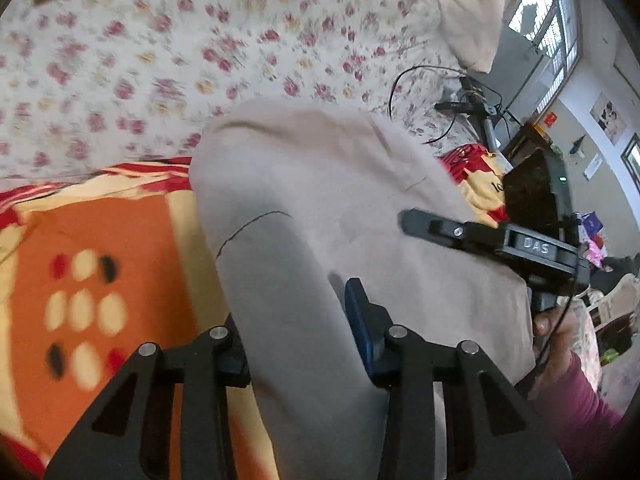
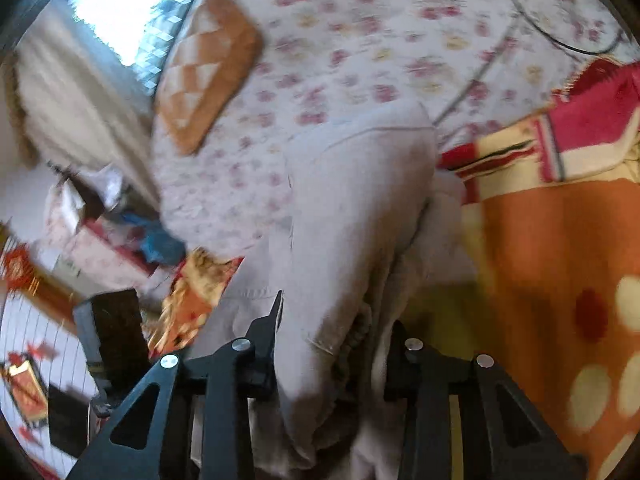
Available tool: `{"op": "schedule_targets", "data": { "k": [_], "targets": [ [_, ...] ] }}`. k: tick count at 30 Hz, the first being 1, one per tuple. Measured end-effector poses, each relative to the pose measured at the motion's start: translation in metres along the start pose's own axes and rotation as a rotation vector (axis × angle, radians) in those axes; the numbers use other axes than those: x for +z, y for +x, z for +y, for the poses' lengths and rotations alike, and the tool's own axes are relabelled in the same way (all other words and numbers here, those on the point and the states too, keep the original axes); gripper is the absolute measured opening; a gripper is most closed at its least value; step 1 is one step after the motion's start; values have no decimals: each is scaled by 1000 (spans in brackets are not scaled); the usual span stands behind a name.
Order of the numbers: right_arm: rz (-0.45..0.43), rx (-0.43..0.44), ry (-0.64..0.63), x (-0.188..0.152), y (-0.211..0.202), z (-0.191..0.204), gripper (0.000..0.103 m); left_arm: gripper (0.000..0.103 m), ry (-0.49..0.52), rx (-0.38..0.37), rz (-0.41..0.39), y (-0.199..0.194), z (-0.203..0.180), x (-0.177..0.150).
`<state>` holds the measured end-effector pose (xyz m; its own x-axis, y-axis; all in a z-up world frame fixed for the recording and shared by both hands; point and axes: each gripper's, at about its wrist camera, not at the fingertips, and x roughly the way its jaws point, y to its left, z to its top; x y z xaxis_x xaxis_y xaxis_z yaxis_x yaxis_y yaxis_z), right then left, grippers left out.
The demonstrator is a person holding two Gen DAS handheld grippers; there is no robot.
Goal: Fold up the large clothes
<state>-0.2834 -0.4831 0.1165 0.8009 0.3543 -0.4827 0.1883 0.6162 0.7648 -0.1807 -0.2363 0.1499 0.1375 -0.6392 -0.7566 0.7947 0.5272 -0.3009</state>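
A large beige garment hangs lifted over the bed, held by both grippers. My left gripper is shut on one edge of it; the cloth runs up between the jaws and hides the left finger, and only the blue right pad shows. My right gripper is shut on a bunched edge of the same garment. The right gripper also shows in the left wrist view, to the right, its finger lying against the cloth.
Below lie an orange, red and cream blanket and a floral sheet. An orange checked cushion lies on the sheet. A black cable and a small stand sit at the bed's edge. A window is behind.
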Motion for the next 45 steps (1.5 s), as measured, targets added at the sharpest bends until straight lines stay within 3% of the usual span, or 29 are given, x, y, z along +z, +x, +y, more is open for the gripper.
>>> {"op": "schedule_targets", "data": {
  "k": [3, 4, 5, 7, 8, 11, 15, 18, 20, 25, 26, 28, 31, 33, 40, 45],
  "targets": [
    [55, 55, 1, -29, 10, 13, 39, 36, -20, 51, 20, -20, 13, -31],
    [75, 19, -27, -39, 16, 16, 45, 37, -25, 84, 37, -17, 17, -42],
    [103, -72, -70, -50, 24, 18, 49, 38, -33, 122, 63, -11, 22, -53],
    [143, -201, -92, -61, 33, 13, 67, 49, -78, 162, 124, 6, 33, -74],
    [146, -223, -73, -64, 32, 9, 69, 57, -108, 179, 123, 10, 38, -82],
    [74, -280, -60, -62, 5, 17, 68, 65, -125, 226, 81, 4, 36, -84],
    [-10, -330, -205, -63, -20, 61, 67, 71, -120, 300, 34, -4, 30, -73],
    [-11, -284, -294, -62, -6, 97, 67, 72, -117, 358, 22, 0, 30, -69],
    [4, -306, -322, -60, 17, 107, 63, 72, -121, 382, 38, 8, 32, -69],
    [21, -513, -326, -51, 62, 77, 46, 84, -120, 427, 19, 19, 33, -74],
    [34, -581, -307, -51, 70, 61, 45, 85, -121, 417, 10, 21, 34, -75],
    [33, -633, -290, -53, 75, 40, 46, 85, -119, 404, 13, 24, 33, -75],
    [23, -559, -199, -52, 70, 11, 49, 86, -108, 409, 10, 31, 30, -75],
    [28, -560, -204, -52, 65, 11, 49, 86, -97, 423, 2, 31, 26, -76],
    [-24, -535, -274, -72, 20, 59, 54, 86, -53, 472, -22, 16, 14, -82],
    [-63, -604, -381, -103, 2, 95, 61, 86, -78, 467, -55, -1, 8, -89]
  ]
}}
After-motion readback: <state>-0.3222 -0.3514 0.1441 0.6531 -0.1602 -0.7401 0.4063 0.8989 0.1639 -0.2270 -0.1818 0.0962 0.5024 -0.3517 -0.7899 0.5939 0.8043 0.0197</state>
